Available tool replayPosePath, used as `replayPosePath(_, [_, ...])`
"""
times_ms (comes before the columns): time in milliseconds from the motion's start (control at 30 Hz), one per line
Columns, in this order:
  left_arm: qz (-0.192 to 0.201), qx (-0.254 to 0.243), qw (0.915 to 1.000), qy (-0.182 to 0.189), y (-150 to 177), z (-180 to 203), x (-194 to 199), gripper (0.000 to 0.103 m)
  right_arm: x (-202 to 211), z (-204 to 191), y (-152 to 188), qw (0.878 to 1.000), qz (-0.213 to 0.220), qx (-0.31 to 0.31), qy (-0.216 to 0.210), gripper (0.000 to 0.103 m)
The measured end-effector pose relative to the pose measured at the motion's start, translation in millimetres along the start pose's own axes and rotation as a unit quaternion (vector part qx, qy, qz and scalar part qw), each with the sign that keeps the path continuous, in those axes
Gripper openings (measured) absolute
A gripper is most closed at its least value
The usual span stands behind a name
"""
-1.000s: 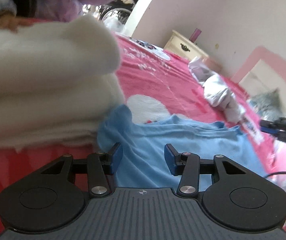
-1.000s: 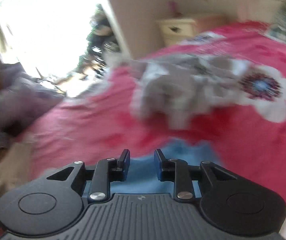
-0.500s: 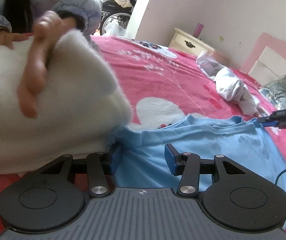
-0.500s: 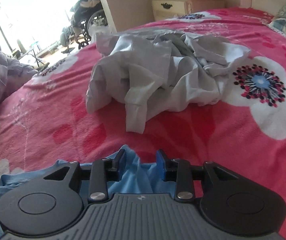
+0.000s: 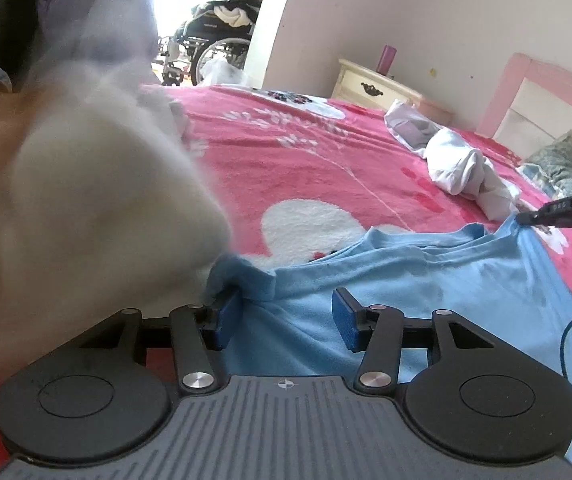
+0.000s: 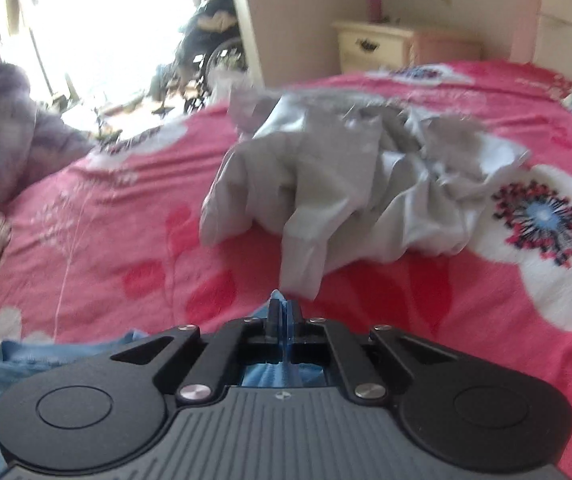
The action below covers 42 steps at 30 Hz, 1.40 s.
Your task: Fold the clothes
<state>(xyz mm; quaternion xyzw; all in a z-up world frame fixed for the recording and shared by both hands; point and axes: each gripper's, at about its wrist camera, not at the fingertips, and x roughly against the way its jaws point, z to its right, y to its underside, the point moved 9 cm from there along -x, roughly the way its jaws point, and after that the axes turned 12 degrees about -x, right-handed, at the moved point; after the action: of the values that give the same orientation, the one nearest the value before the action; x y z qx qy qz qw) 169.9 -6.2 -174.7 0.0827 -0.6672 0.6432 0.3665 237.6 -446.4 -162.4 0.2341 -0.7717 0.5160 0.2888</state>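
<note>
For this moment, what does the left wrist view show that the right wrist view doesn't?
Only the left wrist view: the open left gripper over the blue shirt, a blurred white fluffy garment, and the right gripper seen from outside, pinching the shirt's far corner.
Only the right wrist view: the right gripper's fingers shut on blue fabric, seen close up.
Both: the pink floral blanket, the crumpled grey garment, the cream nightstand.

Bed under a pink fleece blanket with white flowers (image 5: pixel 306 168); spread on it, light blue cotton T-shirt (image 5: pixel 426 280), crumpled grey-white garment (image 6: pixel 346 184), fluffy white blanket (image 5: pixel 97 216).
</note>
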Motion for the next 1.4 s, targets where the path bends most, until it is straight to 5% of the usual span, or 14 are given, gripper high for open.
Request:
replayPosePath(300, [-0.003,-0.003,1.0,-0.002,-6,-3,-6,0.05,-15,9,-5,0.999,0.02,-0.018,0.031,0.003])
replayPosePath(400, [-0.004,-0.003,1.0,-0.005,-6,-3,-6,0.05,-33,12,10,0.998,-0.024,-0.01,0.065,0.009])
replayPosePath(533, [0.005,0.007,1.0,-0.001,-7,-5,-1,0.05,-3,5,-5,0.996,0.042,-0.017,0.08,0.021])
replayPosePath(600, [0.009,0.008,0.9999,0.0,-7,-6,2,0.05,20,-16,-15,0.996,0.068,-0.002,0.05,0.025])
replayPosePath(700, [0.015,0.004,0.9999,-0.002,-7,-5,6,0.05,38,-75,-7,0.996,0.04,0.079,-0.029,0.025])
replayPosePath(800, [0.019,0.001,0.9998,-0.004,-7,-2,11,0.05,38,-143,31,0.974,-0.024,0.2,-0.103,0.028])
replayPosePath(900, [0.012,-0.007,0.9998,-0.014,-4,0,16,0.05,35,-203,77,0.931,-0.084,0.319,-0.157,0.028])
replayPosePath(1133, [0.002,-0.044,0.9984,-0.036,6,2,24,0.05,-2,-256,129,0.865,-0.157,0.45,-0.155,0.028])
replayPosePath(1400, [-0.009,-0.05,0.9981,-0.034,18,-4,22,0.05,-21,-263,153,0.824,-0.193,0.518,-0.123,0.028])
